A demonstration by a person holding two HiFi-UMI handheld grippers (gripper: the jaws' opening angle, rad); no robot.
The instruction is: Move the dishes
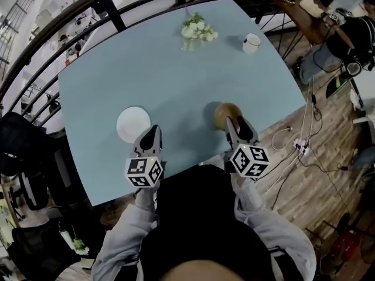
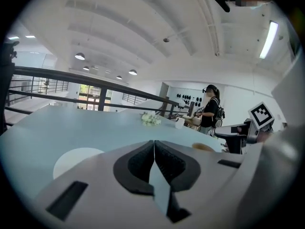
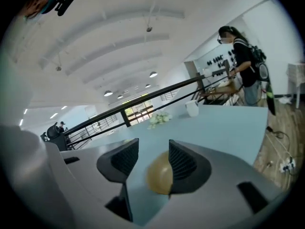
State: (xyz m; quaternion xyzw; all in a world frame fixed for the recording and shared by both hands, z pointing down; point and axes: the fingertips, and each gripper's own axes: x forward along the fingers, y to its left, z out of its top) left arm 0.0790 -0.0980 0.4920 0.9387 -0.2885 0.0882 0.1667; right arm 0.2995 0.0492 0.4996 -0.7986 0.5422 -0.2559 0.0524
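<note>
nothing looks moved yet: the flat round white plate (image 1: pixel 133 123) and the brown rounded bowl (image 1: pixel 227 112) both sit near the pale blue table's (image 1: pixel 164 75) front edge. the left gripper (image 1: pixel 153 130) is closed and empty. the right gripper (image 1: pixel 236 123) stands apart, framing the bowl (not squeezing it).

On the table (image 1: pixel 176 81), the plate (image 1: pixel 133 123) lies just ahead and to the left of the left gripper (image 1: pixel 153 131). The bowl (image 1: pixel 227 113) sits right before the right gripper (image 1: pixel 232 122), in line with the gap between its jaws, nearer the right one. Far ahead, between both grippers, lie the flowers (image 1: pixel 198 31). The mug (image 1: pixel 251 42) stands to their right.
</note>
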